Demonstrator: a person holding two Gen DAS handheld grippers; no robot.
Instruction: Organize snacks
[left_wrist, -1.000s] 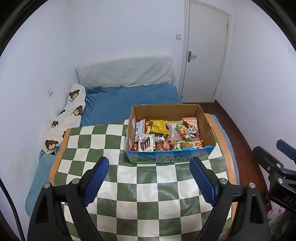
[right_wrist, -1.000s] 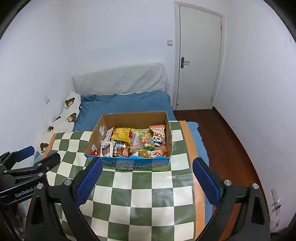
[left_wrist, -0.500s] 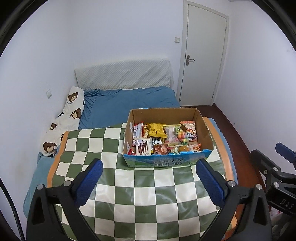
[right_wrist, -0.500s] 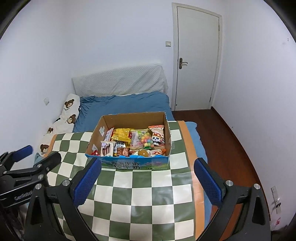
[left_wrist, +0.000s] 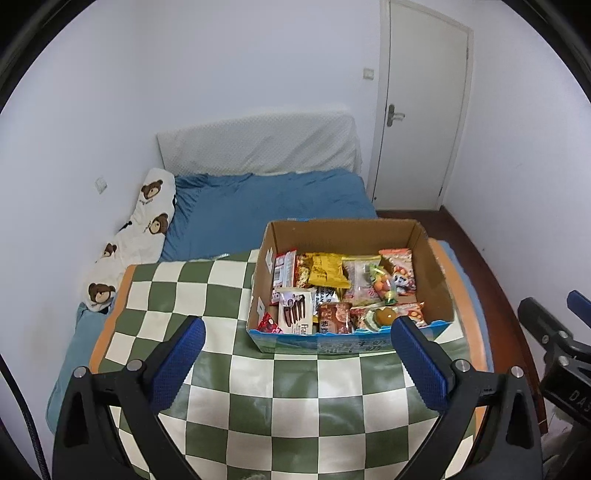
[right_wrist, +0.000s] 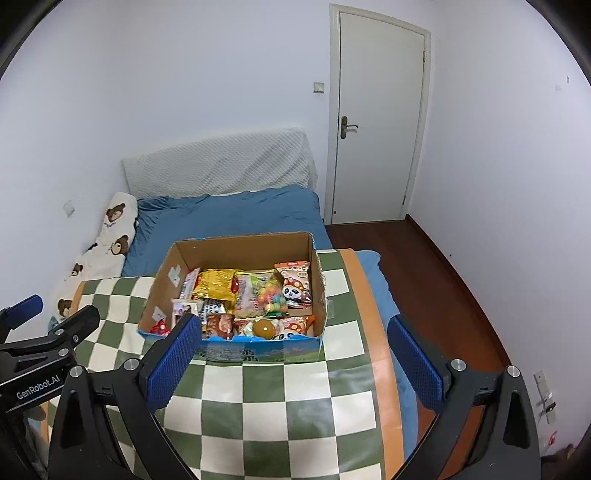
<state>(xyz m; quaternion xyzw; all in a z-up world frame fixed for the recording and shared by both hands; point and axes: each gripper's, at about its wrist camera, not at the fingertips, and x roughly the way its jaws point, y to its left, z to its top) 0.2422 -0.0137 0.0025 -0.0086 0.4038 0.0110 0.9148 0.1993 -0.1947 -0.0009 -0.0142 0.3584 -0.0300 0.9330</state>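
- Snacks (left_wrist: 343, 291) fill a cardboard box (left_wrist: 432, 266), which serves as the landmark; the box stands on a green-and-white checked cloth (left_wrist: 258, 391), at the cloth's far end.
- Inside the box, a yellow packet (left_wrist: 327, 271) lies toward the back wall, a white packet with chocolate sticks (left_wrist: 295, 312) toward the front left corner, a bag of coloured sweets (right_wrist: 271, 293) near the middle, and a packet with a panda (right_wrist: 297, 288) toward the back right.
- A round orange-brown jelly cup (right_wrist: 264, 328) sits against the box's front wall, which is printed blue (right_wrist: 258, 350).
- Left gripper (left_wrist: 295, 365) hangs in front of the box, above the cloth, clear of it; its blue pads (left_wrist: 177, 365) are spread wide with nothing between them, and the right pad's tip overlaps the box's front right corner in the left wrist view.
- Right gripper (right_wrist: 295, 362) also sits in front of the box, a little to its right; its pads (right_wrist: 173, 362) are wide apart and empty, the left pad covering the box's front left part in the right wrist view.
- Both grippers tilt downward toward the box and cloth, side by side; each shows at the edge of the other's view.
- Behind the box lies a bed with a blue sheet (left_wrist: 266, 206), and left of the box a white pillow with bears (left_wrist: 136, 236) along the wall.
- Beyond the box on the right, a white door (right_wrist: 380, 118) stands closed over a dark wooden floor (right_wrist: 443, 280).
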